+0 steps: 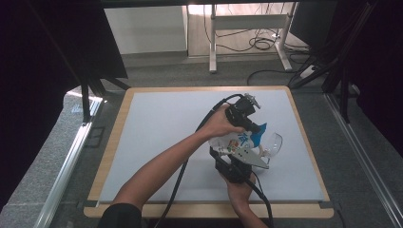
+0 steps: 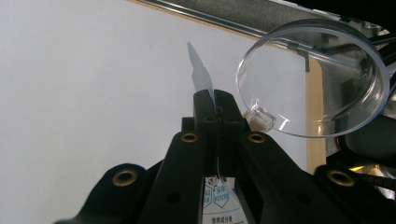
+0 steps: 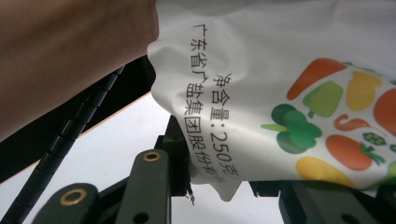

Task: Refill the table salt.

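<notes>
Both tongs clamp bag [image 1: 237,142]; left forearm [image 1: 161,164] crosses over right hand [image 1: 240,192].

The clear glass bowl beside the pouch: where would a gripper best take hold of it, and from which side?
Probably the glass bowl's thin rim, one jaw inside and one outside. It lies tipped, mouth facing sideways, so come in level from its open side, away from the pouch that the left gripper and right gripper hold.

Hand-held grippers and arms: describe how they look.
Both are black. The left hand-held gripper has angular jaws with brass-ringed screw holes; the right hand-held gripper carries a grey three-cornered plate. A black cable trails from each. The forearms are bare, with a dark sleeve higher up.
</notes>
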The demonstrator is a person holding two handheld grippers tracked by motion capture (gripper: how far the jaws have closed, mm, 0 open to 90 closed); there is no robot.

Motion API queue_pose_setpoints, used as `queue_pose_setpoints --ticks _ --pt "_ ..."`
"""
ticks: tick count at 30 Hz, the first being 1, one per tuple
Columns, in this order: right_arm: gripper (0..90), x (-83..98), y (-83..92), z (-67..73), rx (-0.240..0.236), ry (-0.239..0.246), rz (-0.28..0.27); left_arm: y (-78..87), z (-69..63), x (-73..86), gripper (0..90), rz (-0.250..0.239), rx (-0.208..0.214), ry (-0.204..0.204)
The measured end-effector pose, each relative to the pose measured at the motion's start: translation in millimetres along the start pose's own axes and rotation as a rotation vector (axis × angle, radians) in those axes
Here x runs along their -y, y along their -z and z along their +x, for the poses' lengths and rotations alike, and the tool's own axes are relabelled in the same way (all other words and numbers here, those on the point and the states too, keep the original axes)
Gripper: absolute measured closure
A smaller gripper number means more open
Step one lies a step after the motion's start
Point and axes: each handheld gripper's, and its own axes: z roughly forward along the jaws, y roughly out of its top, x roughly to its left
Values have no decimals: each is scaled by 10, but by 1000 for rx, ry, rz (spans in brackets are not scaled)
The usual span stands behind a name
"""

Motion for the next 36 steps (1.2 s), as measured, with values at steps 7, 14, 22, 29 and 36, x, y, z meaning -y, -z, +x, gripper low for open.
queue_pose_setpoints --ticks 7,14,22,29,36 --pt "652 30 -11 14 3 8 -2 11 4 26 900 -11 -4 4" --pt "649 67 -19 25 6 3 1 11 15 51 900 -20 -4 7" --pt "645 105 -26 22 16 11 -7 9 22 61 900 -28 -5 -1" --pt "641 132 -24 22 18 15 -8 14 30 82 900 -39 -7 5" --pt "638 167 -20 36 18 21 -8 44 33 115 900 -49 -9 2"
